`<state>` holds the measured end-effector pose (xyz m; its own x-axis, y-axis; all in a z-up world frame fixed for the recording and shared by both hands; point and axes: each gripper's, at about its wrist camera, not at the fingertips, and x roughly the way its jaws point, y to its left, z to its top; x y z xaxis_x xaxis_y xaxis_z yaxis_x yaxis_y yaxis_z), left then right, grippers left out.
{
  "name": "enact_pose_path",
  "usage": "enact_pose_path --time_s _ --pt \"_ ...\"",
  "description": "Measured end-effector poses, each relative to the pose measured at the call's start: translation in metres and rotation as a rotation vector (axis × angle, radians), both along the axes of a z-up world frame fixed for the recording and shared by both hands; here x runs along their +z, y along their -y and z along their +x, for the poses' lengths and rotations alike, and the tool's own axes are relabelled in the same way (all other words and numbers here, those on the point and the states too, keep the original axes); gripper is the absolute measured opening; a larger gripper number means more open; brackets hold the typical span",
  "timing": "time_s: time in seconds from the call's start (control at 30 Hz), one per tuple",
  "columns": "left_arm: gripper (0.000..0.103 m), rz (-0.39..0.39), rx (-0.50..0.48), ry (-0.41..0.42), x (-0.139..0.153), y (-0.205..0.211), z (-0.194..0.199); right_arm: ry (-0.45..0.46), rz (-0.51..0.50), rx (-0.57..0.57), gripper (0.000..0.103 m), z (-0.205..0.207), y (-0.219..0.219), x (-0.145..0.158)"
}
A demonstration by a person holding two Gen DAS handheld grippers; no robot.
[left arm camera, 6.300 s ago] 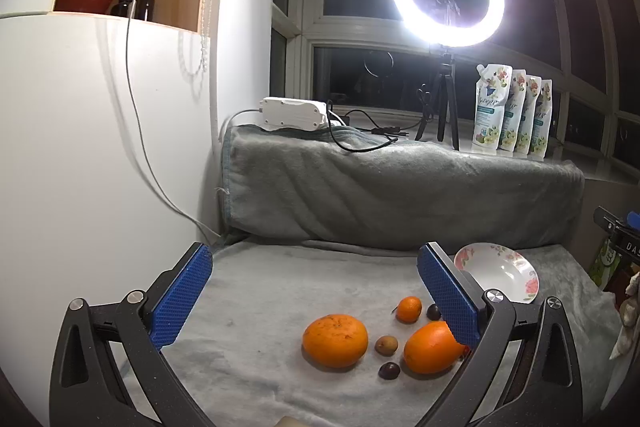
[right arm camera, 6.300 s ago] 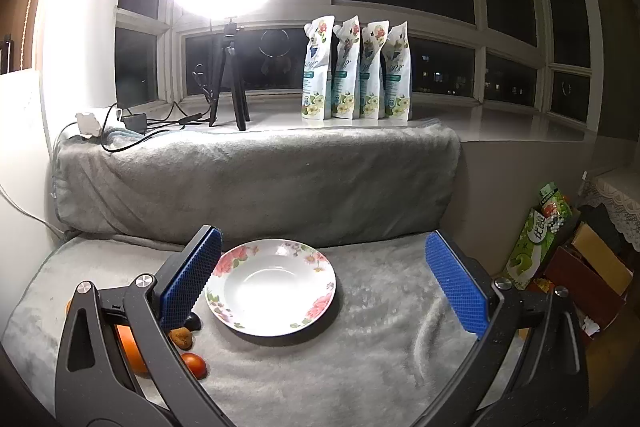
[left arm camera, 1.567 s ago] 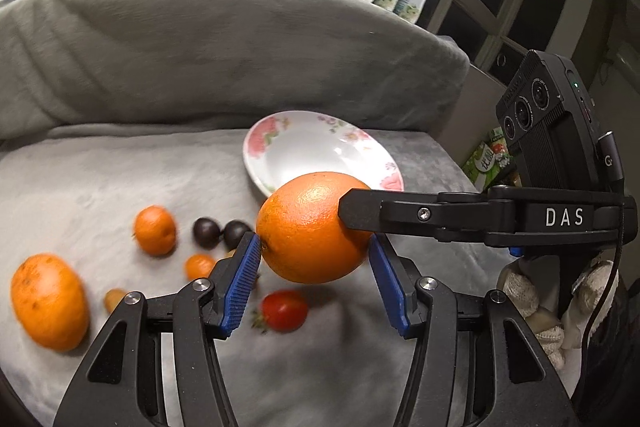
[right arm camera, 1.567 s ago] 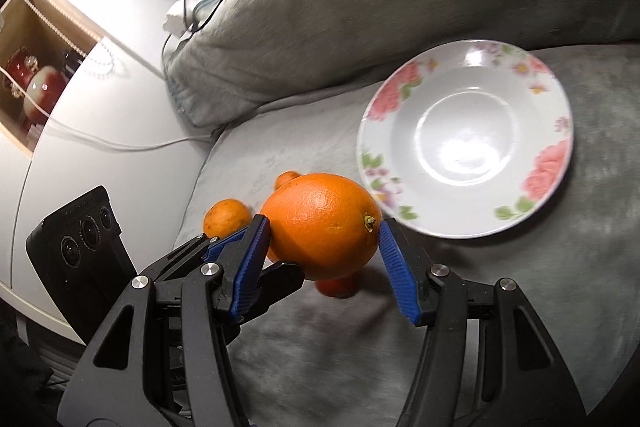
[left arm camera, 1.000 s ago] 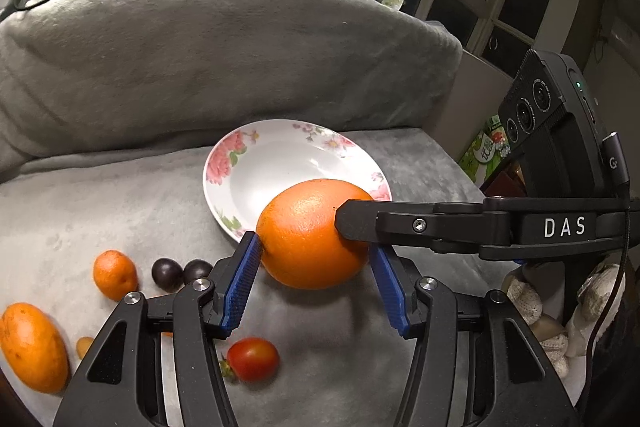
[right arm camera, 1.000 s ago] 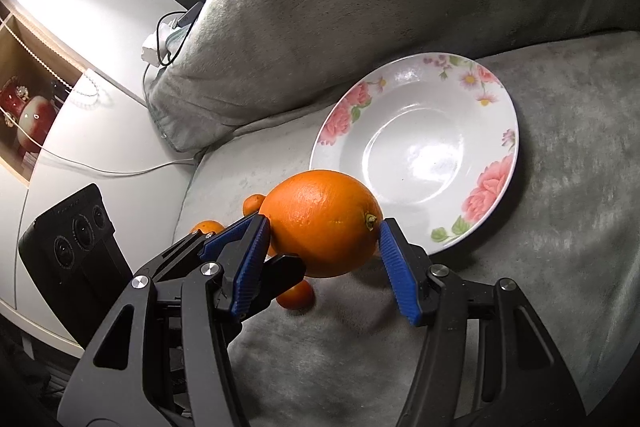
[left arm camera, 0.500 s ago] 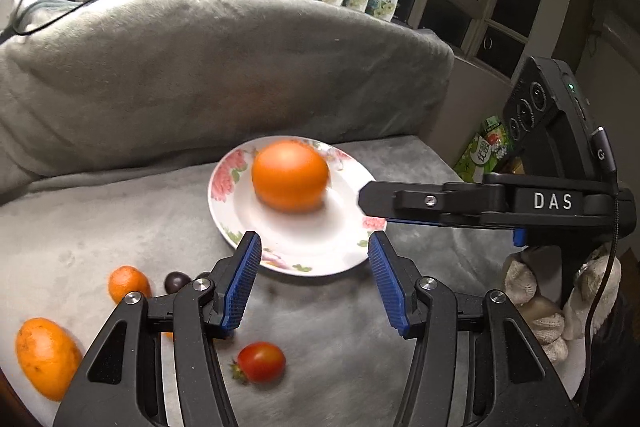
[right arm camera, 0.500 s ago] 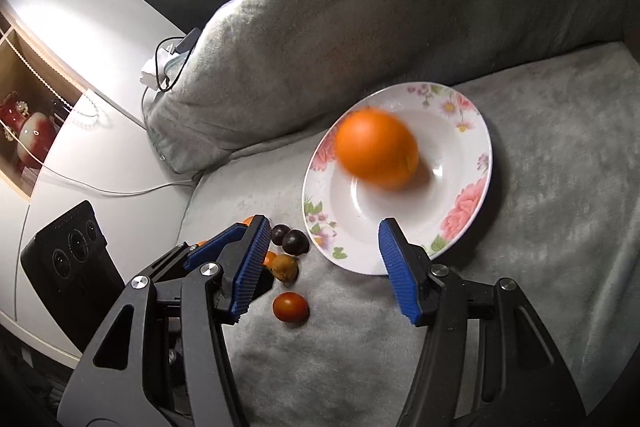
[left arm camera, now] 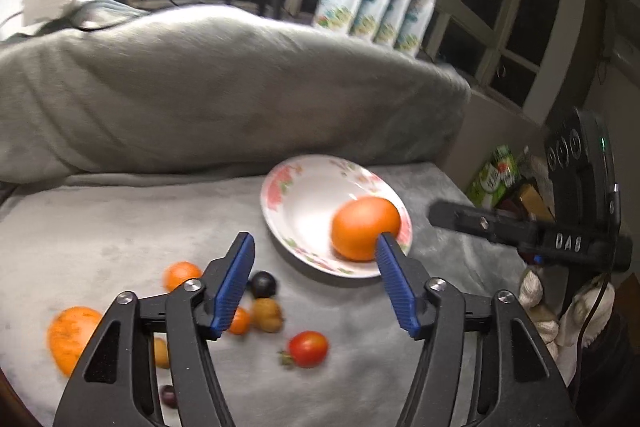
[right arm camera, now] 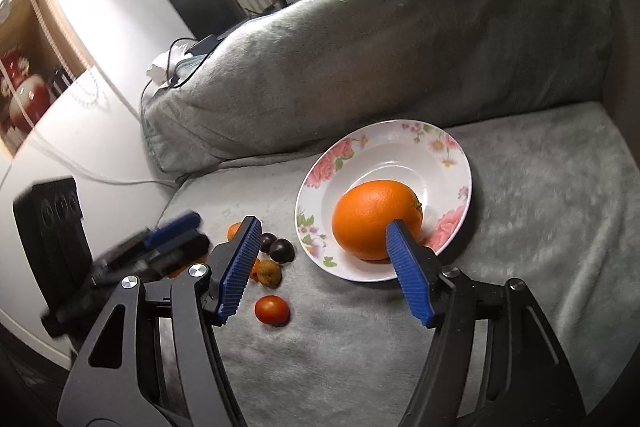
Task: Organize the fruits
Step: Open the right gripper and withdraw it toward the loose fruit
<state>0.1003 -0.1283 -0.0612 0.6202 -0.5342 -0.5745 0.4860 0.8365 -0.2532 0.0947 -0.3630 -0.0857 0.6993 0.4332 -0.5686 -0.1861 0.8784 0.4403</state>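
One big orange (right arm camera: 376, 219) sits in the plate (right arm camera: 452, 151); both grippers, left (left arm camera: 316, 281) and right (right arm camera: 324, 267), have just been opening, jaws apart and empty. Small tomato (right arm camera: 272, 309) looks soft: pinch gently across its middle.

The letters "DAS", blurred, stand in white on the black body of the right gripper (left arm camera: 460, 223); print on the pouches (left arm camera: 376, 11) is unreadable
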Motion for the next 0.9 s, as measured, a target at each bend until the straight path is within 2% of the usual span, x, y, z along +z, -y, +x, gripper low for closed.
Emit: enact_pose_path --time_s 0.37,0.57,0.7,0.9 --pt "0.063 0.03 0.169 0.058 0.009 -0.074 -0.017 0.018 -0.114 0.062 0.068 -0.004 -0.029 -0.001" --pt "0.063 0.039 0.237 0.033 0.0 -0.105 -0.03 -0.007 -0.144 0.129 0.068 -0.001 -0.052 -0.01" --pt "0.062 0.057 0.268 0.021 -0.008 -0.118 -0.041 -0.032 -0.161 0.178 0.058 0.004 -0.07 -0.018" --pt "0.058 0.055 0.27 -0.031 -0.025 -0.125 -0.053 -0.072 -0.188 0.221 0.049 0.012 -0.088 -0.032"
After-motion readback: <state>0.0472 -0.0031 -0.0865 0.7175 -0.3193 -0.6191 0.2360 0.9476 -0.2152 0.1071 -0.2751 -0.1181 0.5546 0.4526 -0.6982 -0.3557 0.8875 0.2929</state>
